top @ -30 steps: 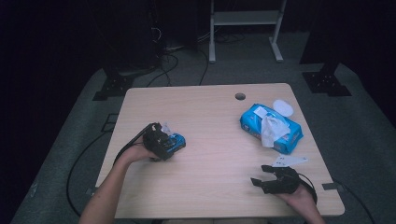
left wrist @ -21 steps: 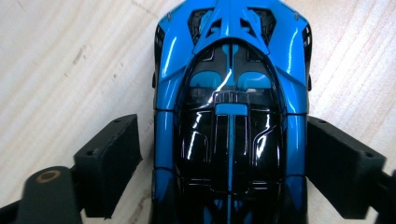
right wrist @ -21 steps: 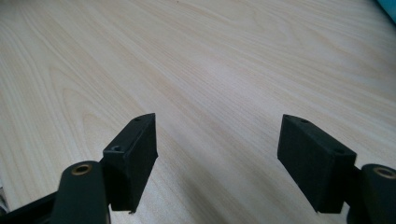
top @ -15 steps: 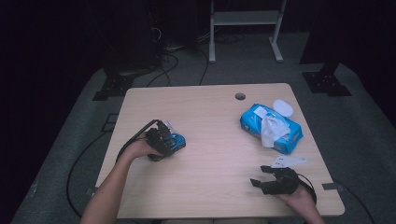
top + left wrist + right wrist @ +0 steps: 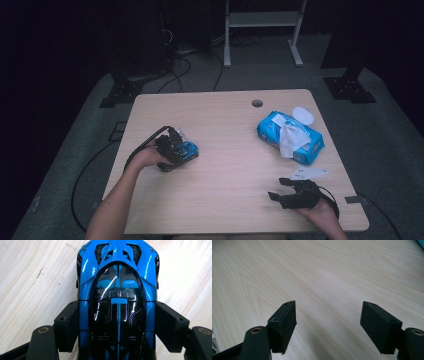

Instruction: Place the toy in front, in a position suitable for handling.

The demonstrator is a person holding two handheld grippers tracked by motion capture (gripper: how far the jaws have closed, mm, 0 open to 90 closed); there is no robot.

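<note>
Two tongs working: left tongs point(image 5: 117, 322) just closing, pads pressing blue toy car point(image 5: 117, 290) sitting on desk point(image 5: 225, 165) near left edge. Right tongs point(image 5: 329, 322) gaping empty near front-right corner. Wipes pack point(image 5: 290, 137) lying well apart; middle staying free.

The left tool point(image 5: 117, 325) has just closed on the blue toy car point(image 5: 117, 290).

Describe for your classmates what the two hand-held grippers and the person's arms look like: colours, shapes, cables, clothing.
Both grippers are black. The left gripper has two blocky rectangular pads on arms with brass-coloured pivot rings; the right gripper has the same build. In the high view a black cable loops from the left gripper and another trails from the right one, which carries a pale three-cornered plate. The forearms are bare; no sleeves are visible.
</note>
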